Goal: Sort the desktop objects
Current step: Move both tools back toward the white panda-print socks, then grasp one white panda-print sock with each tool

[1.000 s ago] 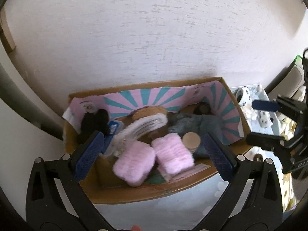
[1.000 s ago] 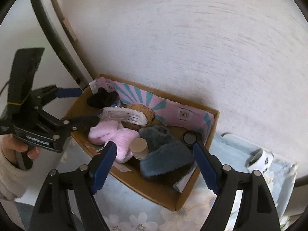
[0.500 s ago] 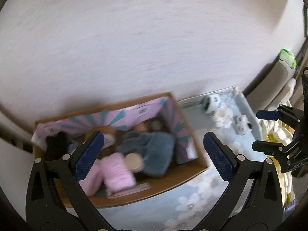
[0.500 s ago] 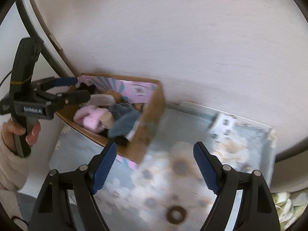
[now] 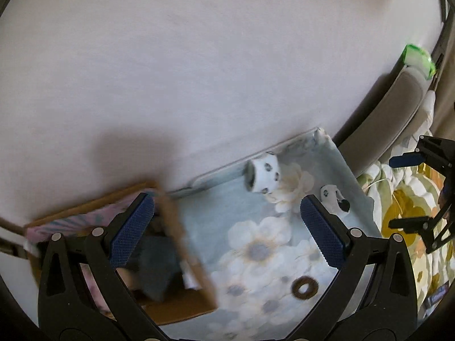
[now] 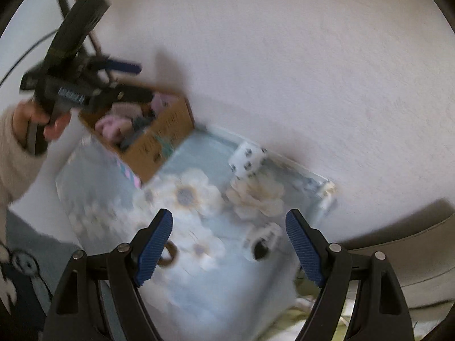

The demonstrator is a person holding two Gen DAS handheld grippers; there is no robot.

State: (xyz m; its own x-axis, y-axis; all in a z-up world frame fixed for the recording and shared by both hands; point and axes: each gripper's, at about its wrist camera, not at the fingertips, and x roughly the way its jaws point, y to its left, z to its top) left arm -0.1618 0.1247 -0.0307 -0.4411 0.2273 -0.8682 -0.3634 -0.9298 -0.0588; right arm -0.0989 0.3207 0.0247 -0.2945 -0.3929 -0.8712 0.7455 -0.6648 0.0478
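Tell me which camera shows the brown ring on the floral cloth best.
The left wrist view: the brown ring lies whole and sharp on the floral cloth. In the right wrist view the ring is blurred and half hidden behind one of the right gripper fingers.

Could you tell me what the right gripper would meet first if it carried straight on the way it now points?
Probably the pale blue floral cloth, with the small white black-spotted roll lying between the open right gripper fingers; motion blur leaves depth uncertain.

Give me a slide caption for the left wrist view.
Open left gripper above floral cloth, between cardboard box and spotted rolled sock.
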